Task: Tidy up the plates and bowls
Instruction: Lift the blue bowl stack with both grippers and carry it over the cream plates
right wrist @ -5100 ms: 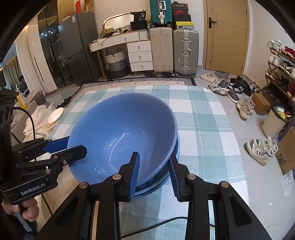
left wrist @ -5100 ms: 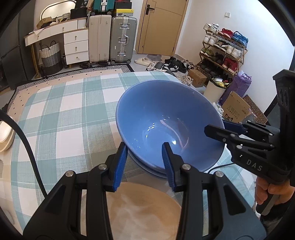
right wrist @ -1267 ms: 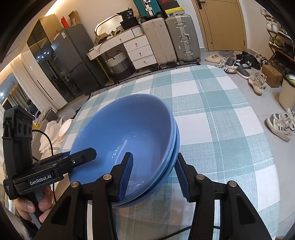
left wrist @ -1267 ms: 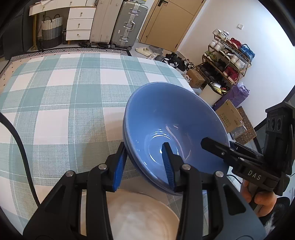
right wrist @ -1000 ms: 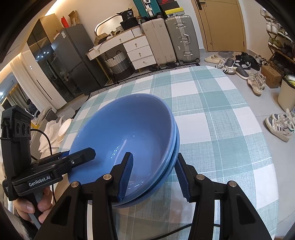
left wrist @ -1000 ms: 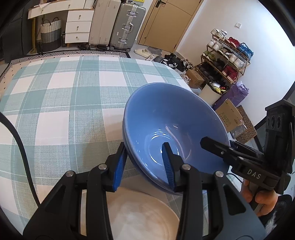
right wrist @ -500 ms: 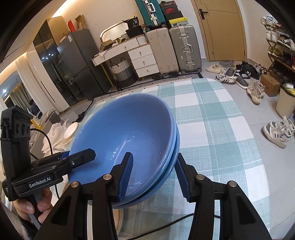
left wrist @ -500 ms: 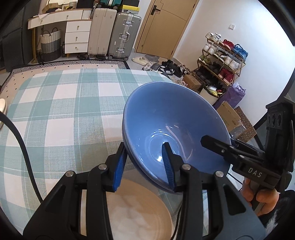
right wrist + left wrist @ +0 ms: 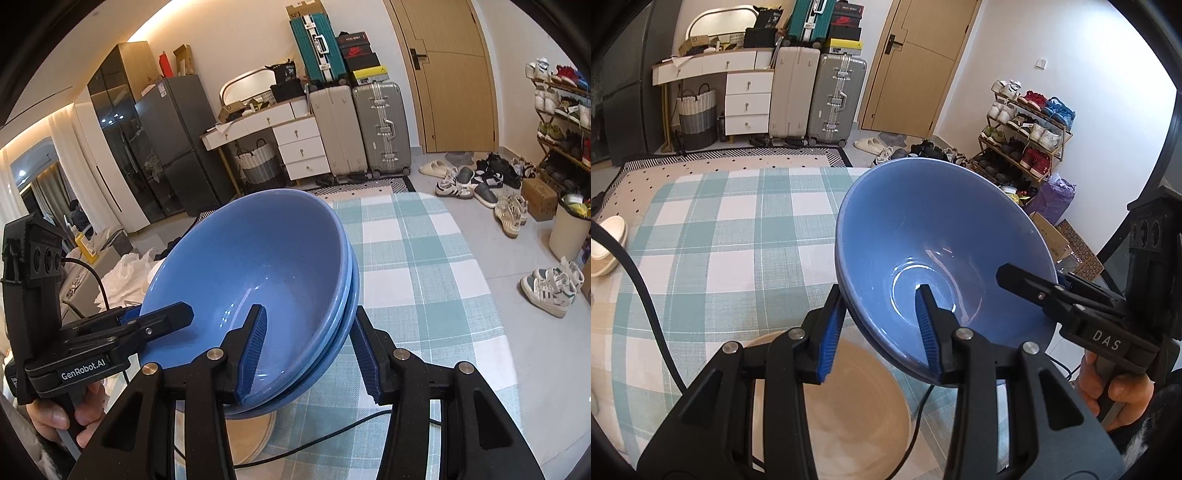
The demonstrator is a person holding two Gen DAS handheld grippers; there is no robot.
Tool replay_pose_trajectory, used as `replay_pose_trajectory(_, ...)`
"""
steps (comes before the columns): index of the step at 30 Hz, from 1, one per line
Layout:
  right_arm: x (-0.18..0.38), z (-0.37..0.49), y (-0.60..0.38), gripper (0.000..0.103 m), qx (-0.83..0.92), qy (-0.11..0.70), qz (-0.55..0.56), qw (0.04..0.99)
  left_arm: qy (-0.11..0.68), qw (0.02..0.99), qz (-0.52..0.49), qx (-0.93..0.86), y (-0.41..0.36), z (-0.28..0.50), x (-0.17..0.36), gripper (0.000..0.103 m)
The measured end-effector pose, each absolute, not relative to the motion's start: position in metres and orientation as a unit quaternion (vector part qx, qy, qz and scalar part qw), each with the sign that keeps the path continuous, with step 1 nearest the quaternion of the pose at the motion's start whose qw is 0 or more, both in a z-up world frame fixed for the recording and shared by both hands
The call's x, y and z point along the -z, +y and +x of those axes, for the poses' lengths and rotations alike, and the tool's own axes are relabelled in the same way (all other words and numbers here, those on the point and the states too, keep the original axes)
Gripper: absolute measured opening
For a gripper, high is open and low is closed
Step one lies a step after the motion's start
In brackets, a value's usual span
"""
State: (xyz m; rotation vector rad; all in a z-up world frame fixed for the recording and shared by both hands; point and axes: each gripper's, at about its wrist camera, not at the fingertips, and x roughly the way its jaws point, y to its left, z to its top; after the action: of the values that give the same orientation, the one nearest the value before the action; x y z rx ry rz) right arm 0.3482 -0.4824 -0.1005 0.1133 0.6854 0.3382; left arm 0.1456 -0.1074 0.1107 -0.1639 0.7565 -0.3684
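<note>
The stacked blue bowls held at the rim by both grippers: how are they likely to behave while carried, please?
The blue bowls look glazed and glossy, so the rims may slide in the left gripper and right gripper. They seem rigid ceramic, probably heavy and breakable if dropped. Loosely nested and tilted, the upper bowl could shift.

I'm working in a home, near its entry: a door (image 9: 905, 66), a shoe rack (image 9: 1027, 136), suitcases (image 9: 816, 96), white drawers (image 9: 748, 103), a fridge (image 9: 173, 147), and a table (image 9: 713, 229) under checked cloth.
</note>
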Motion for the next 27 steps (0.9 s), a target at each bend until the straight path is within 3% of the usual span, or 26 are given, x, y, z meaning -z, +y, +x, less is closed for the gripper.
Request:
replay_pose_trajectory(13, 0.058, 0.274, -0.452, 0.048, -0.186, 0.297, 0.028, 0.936, 0.336, 0.926, -0.084, 0.152, -0.087, 0.04, -0.156, 0.036)
replay_pose_trajectory(27, 0.07, 0.239, -0.392, 0.048, -0.23, 0.302, 0.009, 0.925, 0.325, 0.936, -0.095, 0.097, -0.029, -0.049, -0.162, 0.036)
